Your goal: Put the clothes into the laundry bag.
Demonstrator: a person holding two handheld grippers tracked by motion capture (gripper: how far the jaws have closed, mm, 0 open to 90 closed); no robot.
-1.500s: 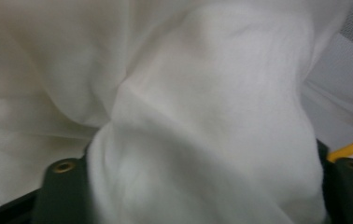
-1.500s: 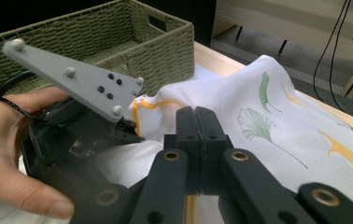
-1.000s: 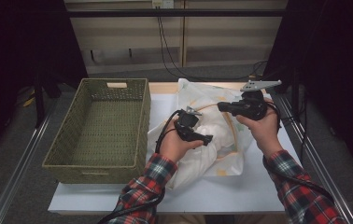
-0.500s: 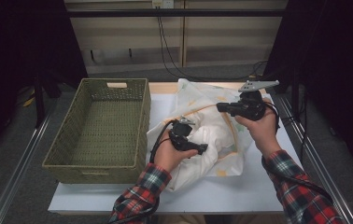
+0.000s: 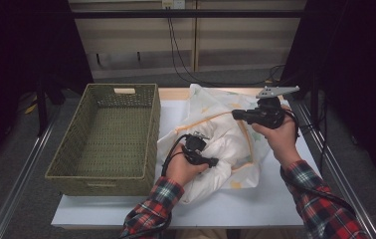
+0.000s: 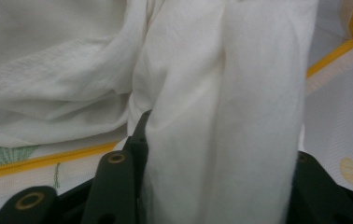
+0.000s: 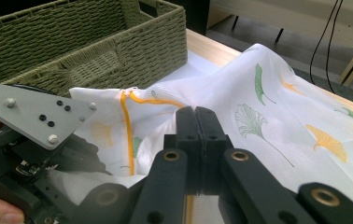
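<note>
A white mesh bag with yellow trim and a leaf print lies on the table, right of the basket. My right gripper is shut on the bag's rim and holds it up; its jaws meet on the thin fabric. My left gripper reaches down into the bag's mouth. Its jaws have just been closing, and a thick fold of white cloth fills the gap between them, pressed on both sides. The left gripper's grey plate shows beside the bag's rim.
An empty green woven basket stands left of the bag, its near corner close to the raised rim. The white tabletop shows in front of the bag. Metal rails run along both sides of the table.
My left gripper has sunk lower into the bag and its jaws have closed on the fold of white cloth. The right gripper has kept still with the rim in it.
</note>
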